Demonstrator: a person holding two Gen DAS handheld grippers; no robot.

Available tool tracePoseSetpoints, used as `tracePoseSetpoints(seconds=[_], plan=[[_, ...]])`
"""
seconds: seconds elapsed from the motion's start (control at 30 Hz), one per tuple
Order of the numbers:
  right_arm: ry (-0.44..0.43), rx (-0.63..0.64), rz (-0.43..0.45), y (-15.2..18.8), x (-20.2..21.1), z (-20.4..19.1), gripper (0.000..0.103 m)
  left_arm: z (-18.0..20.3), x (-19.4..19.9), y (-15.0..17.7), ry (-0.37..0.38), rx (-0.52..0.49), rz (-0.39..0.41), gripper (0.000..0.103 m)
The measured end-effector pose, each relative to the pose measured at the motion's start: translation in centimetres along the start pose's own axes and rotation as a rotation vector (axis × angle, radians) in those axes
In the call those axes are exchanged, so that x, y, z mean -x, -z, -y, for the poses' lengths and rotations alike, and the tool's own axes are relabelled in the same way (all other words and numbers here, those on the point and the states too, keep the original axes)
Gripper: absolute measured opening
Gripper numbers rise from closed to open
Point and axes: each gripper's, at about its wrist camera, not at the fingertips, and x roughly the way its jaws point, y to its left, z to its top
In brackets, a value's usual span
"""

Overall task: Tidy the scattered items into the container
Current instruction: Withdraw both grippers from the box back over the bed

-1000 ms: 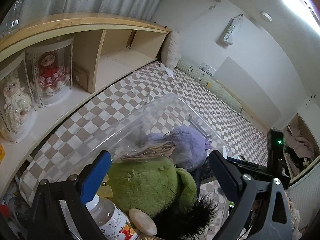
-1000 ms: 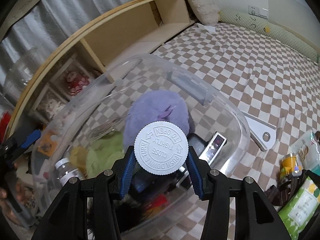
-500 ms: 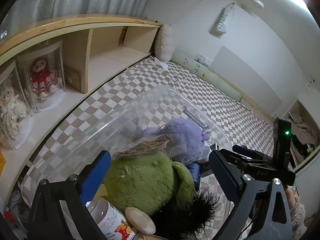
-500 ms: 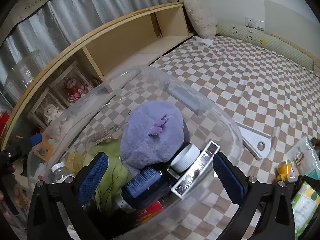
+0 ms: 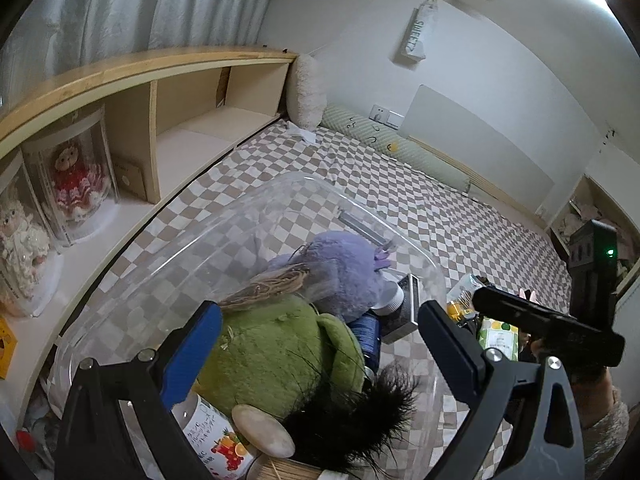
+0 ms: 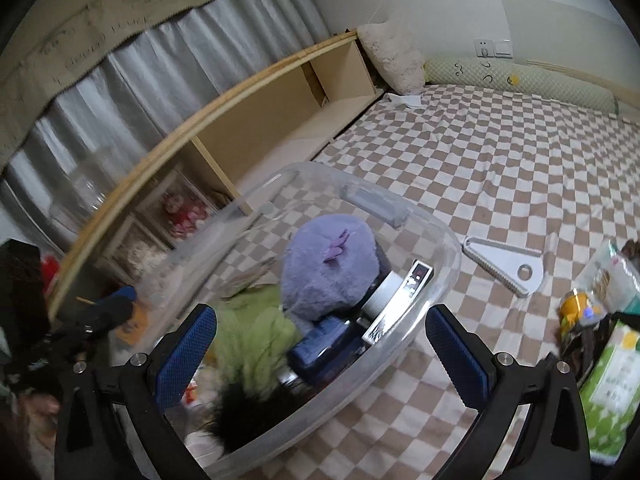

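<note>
1. A second ago the right gripper (image 6: 320, 356) pinched a white-capped bottle over the clear container (image 6: 436, 236); now its jaws stand fully apart and hold nothing, and the bottle (image 6: 382, 292) lies inside beside the purple plush (image 6: 328, 272).
2. The left gripper (image 5: 316, 348) is wide open as before, holding nothing, above the green plush (image 5: 280, 356) in the bin.
3. Left of the bin stands a wooden shelf (image 5: 132, 80) with boxed dolls (image 5: 78, 176).
4. On the checkered bedcover (image 6: 500, 160) to the right, outside the bin, lie a white plastic tool (image 6: 508, 264), a small yellow jar (image 6: 574, 308) and a green packet (image 6: 612, 384).
5. The bin's near wall (image 6: 360, 380) stands between the right gripper and the contents.
</note>
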Motion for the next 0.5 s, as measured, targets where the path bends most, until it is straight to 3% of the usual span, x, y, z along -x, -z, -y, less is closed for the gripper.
tracePoseSetpoints(seconds=[0.5], plan=[[-0.059,-0.006,0.147,1.9,8.0,-3.0,0.103,4.0,3.5,0.6,0.024,-0.095,0.082,0.103]])
